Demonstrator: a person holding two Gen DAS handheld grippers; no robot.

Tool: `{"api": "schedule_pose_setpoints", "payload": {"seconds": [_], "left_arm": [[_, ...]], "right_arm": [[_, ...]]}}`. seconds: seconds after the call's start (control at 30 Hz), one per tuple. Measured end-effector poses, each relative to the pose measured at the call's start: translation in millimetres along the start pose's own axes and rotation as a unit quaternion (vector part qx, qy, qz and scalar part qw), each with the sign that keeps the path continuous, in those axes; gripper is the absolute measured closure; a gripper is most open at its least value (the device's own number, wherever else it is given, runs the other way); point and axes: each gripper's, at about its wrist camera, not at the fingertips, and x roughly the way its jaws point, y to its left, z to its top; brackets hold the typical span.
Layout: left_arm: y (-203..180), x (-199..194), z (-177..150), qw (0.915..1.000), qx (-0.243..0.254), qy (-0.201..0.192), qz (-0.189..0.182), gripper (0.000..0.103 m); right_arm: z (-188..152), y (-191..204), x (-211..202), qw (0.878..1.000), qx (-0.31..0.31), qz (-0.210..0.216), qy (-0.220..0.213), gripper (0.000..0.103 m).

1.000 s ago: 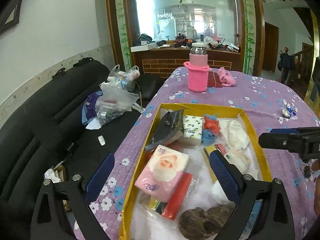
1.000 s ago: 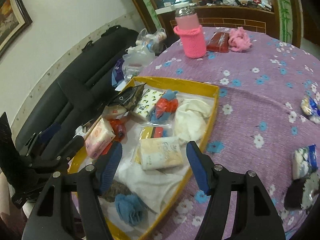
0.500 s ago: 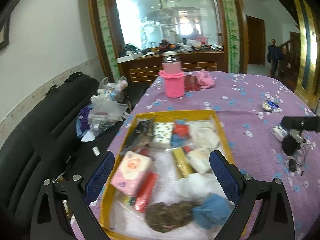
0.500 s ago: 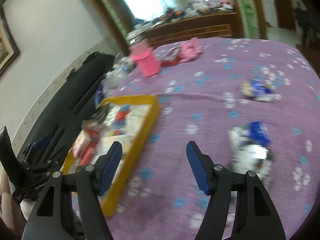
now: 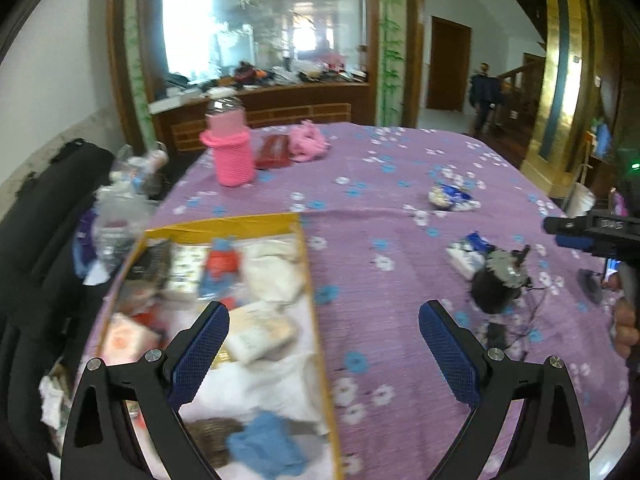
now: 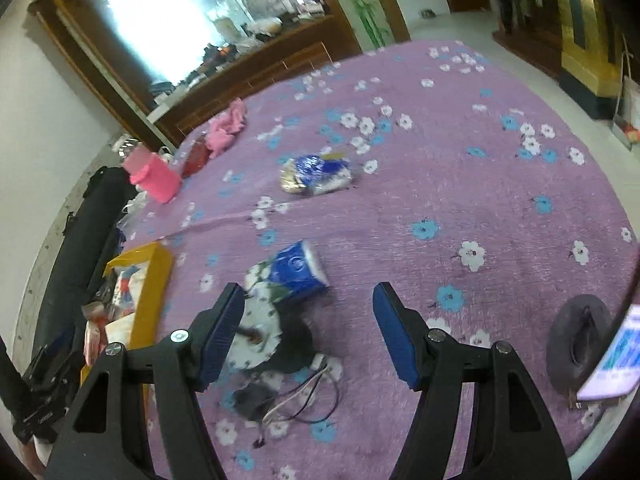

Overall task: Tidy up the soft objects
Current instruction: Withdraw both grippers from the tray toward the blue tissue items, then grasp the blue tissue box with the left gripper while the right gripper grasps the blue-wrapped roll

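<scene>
We're holding the left hand-held gripper [image 5: 324,334] spread wide, empty, hovering over the right edge of the yellow tray [image 5: 310,280] on the purple flowered counter [image 5: 400,280]. The tray is carrying soft stuff: a blue cloth [image 5: 264,446] at the near end, a white tissue pack [image 5: 262,330] mid-tray, a red and blue toy [image 5: 220,266] farther back. We're keeping the right hand-held gripper [image 6: 308,330] spread too, nothing pinched, hanging over a blue tissue pack [image 6: 298,272] lying on the counter just right of the tray, touching a black and white round object [image 6: 272,336] with loose wires [image 6: 300,400]. A blue snack bag [image 6: 316,174] is sitting farther back, well apart. A pink knitted bottle [image 5: 230,148] is standing near the far edge. Both views are motion-blurred.
</scene>
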Motion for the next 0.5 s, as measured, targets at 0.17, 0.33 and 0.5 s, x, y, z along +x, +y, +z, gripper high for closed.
{"api": "schedule_pose_setpoints", "payload": {"seconds": [0.17, 0.33, 0.5], "left_arm": [[-1.7, 22.7, 17.7, 0.9989, -0.007, 0.024, -0.039, 0.006], [6.7, 39.6, 29.4, 0.9981, -0.012, 0.036, -0.048, 0.006], [24.0, 61.7, 43.5, 0.9951, -0.043, 0.053, -0.072, 0.006]], "right_arm": [[21.4, -1.6, 40.5, 0.994, 0.002, 0.051, 0.098, 0.037], [44.6, 1.9, 97.1, 0.979, -0.002, 0.052, 0.199, 0.037], [50.1, 25.4, 145.6, 0.951, -0.018, 0.124, 0.284, 0.035]]}}
